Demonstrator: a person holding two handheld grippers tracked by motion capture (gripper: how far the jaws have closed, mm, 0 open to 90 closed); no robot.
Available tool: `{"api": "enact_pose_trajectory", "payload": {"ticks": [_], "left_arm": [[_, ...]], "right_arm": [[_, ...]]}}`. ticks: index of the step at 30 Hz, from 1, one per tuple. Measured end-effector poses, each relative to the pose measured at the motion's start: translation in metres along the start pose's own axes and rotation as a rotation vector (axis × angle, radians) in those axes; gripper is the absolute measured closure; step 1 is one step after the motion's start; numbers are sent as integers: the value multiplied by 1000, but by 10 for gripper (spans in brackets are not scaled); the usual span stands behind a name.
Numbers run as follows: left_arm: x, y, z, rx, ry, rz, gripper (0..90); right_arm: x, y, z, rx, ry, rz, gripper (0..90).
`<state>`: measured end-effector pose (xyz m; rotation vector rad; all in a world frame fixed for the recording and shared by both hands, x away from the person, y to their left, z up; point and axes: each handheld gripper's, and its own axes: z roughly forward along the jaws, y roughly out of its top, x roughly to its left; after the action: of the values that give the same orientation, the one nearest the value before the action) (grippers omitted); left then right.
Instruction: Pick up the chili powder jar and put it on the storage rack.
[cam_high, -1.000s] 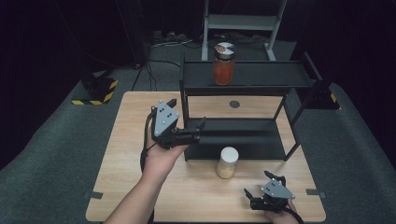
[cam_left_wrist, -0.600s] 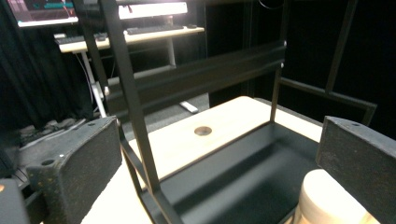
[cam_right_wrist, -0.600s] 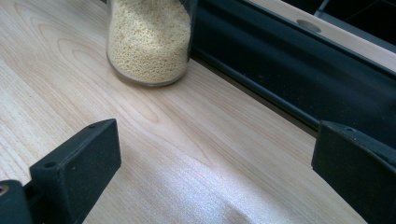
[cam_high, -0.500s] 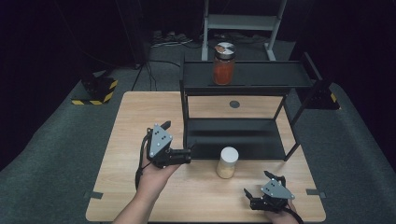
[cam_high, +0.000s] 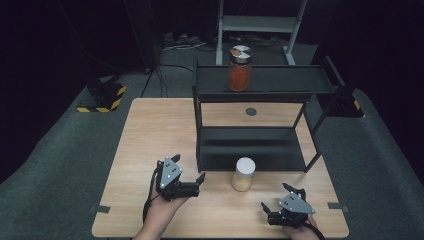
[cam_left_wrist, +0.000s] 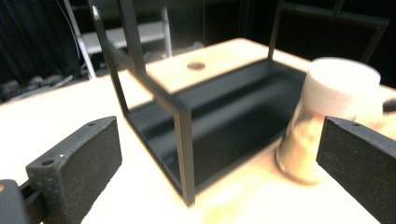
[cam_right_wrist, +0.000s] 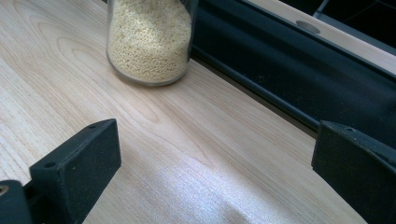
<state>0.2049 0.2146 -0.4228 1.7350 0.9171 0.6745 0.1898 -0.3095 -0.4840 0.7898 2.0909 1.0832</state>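
The white-lidded jar (cam_high: 243, 174) stands on the table (cam_high: 150, 130) between both claws; left gripper (cam_high: 199, 184) spread, near it; right gripper (cam_high: 282, 203) spread, empty, apart.

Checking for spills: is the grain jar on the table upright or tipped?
Upright. The grain jar stands on its base on the table with its white lid on top; the right gripper view shows its bottom flat on the wood.

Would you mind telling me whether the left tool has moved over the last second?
Yes. The left tool has pulled back from the black shelf toward the table's near edge.
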Motion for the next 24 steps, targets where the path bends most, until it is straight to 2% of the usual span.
{"api": "enact_pose_trajectory", "payload": {"ticks": [1, 2, 5, 6, 8, 9, 12, 14, 15, 16, 18, 19, 21, 23, 24], "left_arm": [[0, 0, 0, 0, 0, 0, 3], [0, -9, 1, 19, -1, -9, 2], [2, -17, 3, 40, -1, -15, 3], [2, -26, 4, 62, 2, -22, 2], [2, -29, 5, 74, 3, -21, 2], [1, -35, 5, 96, 13, -7, 2], [1, -42, 6, 124, 17, 6, 2], [2, -50, 6, 161, 18, 8, 2], [2, -50, 6, 161, 18, 8, 2], [0, -55, 8, 188, 25, 25, 2], [-1, -56, 8, 198, 26, 33, 3], [-2, -54, 10, 226, 31, 47, 3], [-6, -56, 8, 210, 40, 81, 3], [-9, -54, 10, 231, 40, 98, 3], [-13, -51, 12, 251, 44, 130, 3]], "right_arm": [[0, 0, 0, 0, 0, 0, 4], [0, 0, 0, 0, 0, 0, 4], [0, 0, 0, 0, -1, 1, 4], [1, 0, 0, 1, -2, -1, 4], [1, 0, 0, 1, -3, -4, 4], [1, 0, 0, 2, -4, -7, 4], [2, 0, 0, 1, -5, -6, 4], [2, 0, 0, 1, -5, -6, 4], [2, 0, 0, 1, -5, -6, 4], [2, 0, 0, 2, -7, -4, 4], [2, 0, 0, 1, -6, -4, 4], [2, 0, 0, 1, -6, -3, 4], [2, 0, 0, -2, -9, -1, 4], [2, 0, -1, -2, -11, 0, 4], [2, -1, -1, -3, -11, 1, 4]]}}
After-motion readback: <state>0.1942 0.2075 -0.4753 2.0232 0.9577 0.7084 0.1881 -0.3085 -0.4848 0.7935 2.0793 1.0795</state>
